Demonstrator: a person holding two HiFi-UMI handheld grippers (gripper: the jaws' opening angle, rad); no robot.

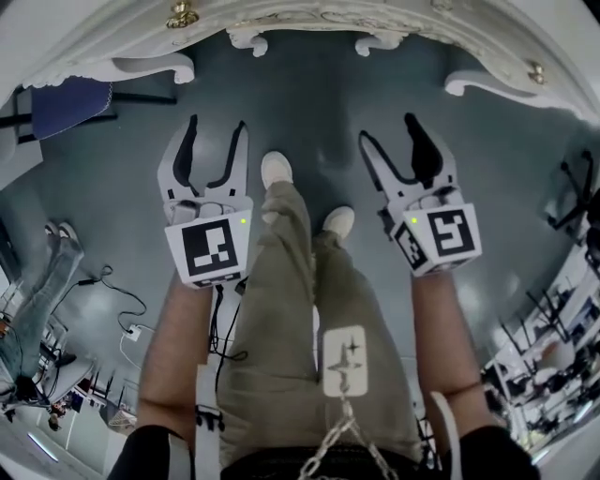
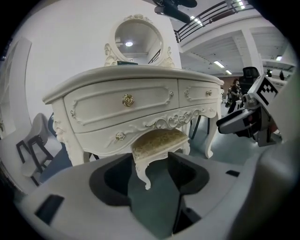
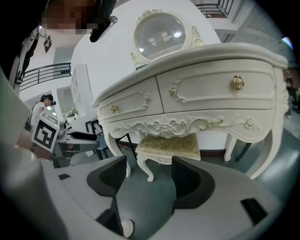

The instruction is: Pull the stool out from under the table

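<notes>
The stool (image 2: 159, 143) has a cream patterned cushion and curved white legs, and it sits tucked under the white carved dressing table (image 2: 126, 101). In the right gripper view the stool (image 3: 169, 145) stands under the table (image 3: 206, 91), beyond the jaws. From the head view only two stool feet (image 1: 247, 39) show below the table's edge (image 1: 309, 14). My left gripper (image 1: 217, 133) and right gripper (image 1: 390, 133) hang side by side above the floor, short of the table. Both are open with nothing between their jaws, in the left gripper (image 2: 150, 180) and right gripper (image 3: 147, 180) views alike.
My own legs and white shoes (image 1: 277, 169) stand between the grippers. A blue chair (image 1: 66, 103) is at the left of the table and a grey chair (image 2: 33, 145) beside it. Cables (image 1: 122, 328) lie on the floor at left, near another person (image 1: 42, 291). An oval mirror (image 3: 159, 30) tops the table.
</notes>
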